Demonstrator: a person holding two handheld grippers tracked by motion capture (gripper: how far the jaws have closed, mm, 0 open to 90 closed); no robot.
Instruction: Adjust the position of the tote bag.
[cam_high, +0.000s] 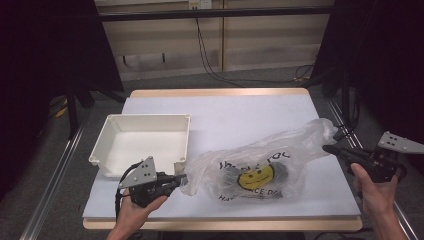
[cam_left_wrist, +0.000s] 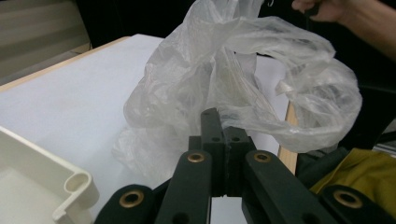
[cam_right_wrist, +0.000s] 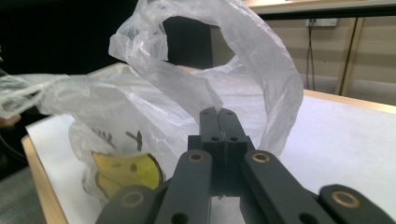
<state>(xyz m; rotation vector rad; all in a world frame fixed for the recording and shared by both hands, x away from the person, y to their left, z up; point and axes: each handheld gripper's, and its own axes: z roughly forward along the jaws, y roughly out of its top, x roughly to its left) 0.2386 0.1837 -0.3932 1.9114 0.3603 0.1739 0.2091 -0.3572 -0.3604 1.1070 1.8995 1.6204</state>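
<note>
The table (cam_high: 250, 107) is evenly lit from above while the surroundings stay dark. Both gripper views look soft, with the nearest parts slightly blurred.

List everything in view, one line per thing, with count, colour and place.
plastic bag: one, clear with a yellow smiley print, lying at the table's front right, pinched at both ends
tray: one, white, on the table's left side
table: one, white top with wooden edge, centre
cables: several, black, on the floor behind the table
left gripper: one, black, shut on the bag's left end
right gripper: one, black, shut on the bag's right end
hands: two, at the front edge
</note>
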